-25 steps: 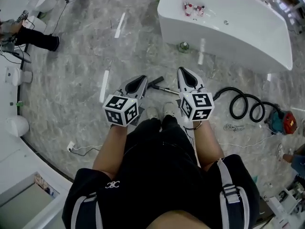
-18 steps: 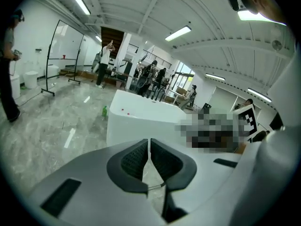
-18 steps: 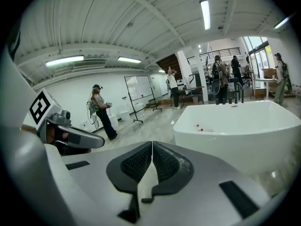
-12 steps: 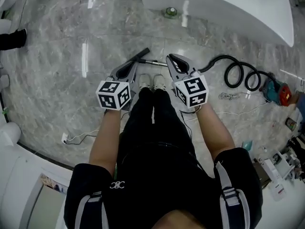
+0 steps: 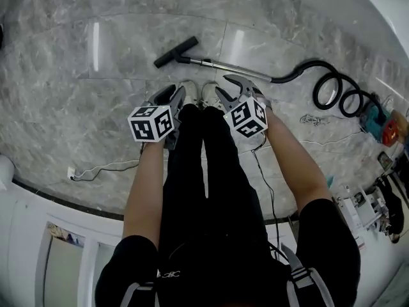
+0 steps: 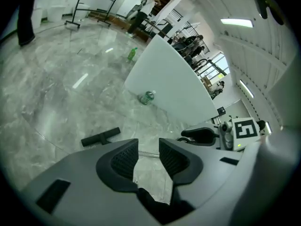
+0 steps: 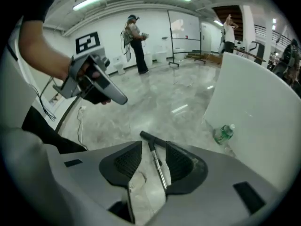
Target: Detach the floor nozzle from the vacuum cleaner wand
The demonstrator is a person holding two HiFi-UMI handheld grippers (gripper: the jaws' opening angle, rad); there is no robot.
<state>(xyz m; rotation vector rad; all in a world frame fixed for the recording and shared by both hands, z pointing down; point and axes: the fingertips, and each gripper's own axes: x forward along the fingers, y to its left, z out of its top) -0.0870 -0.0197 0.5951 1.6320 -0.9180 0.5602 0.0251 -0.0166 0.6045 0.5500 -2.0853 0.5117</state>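
Head view, looking steeply down at a grey marble floor (image 5: 57, 101). The floor nozzle (image 5: 176, 51), a black bar, lies in the upper middle of the frame, joined to the metal wand (image 5: 223, 66). The wand runs to the right into a coiled black hose (image 5: 326, 85), which ends at the vacuum cleaner body (image 5: 378, 121) at the right edge. Nozzle and wand are attached to each other and lie flat on the floor.

I hold the left gripper (image 5: 171, 94) and the right gripper (image 5: 222, 84) side by side at frame centre. They sit just above my white shoes (image 5: 206, 92), near the wand but apart from it.

Left gripper view: the fingers (image 6: 123, 159) are released, having just been opening. Nothing is between them except the floor and a short stretch of wand seen beyond the gap. The nozzle appears to the left of the fingers.

Right gripper view: the fingers (image 7: 128, 160) are likewise released and have just been opening. The nozzle and wand show through the gap, lying on the floor farther off and untouched.

A green bottle (image 7: 224, 133) stands at the foot of a white tub (image 7: 254, 102) on the right. A white cable (image 5: 102, 168) trails at lower left of the head view.
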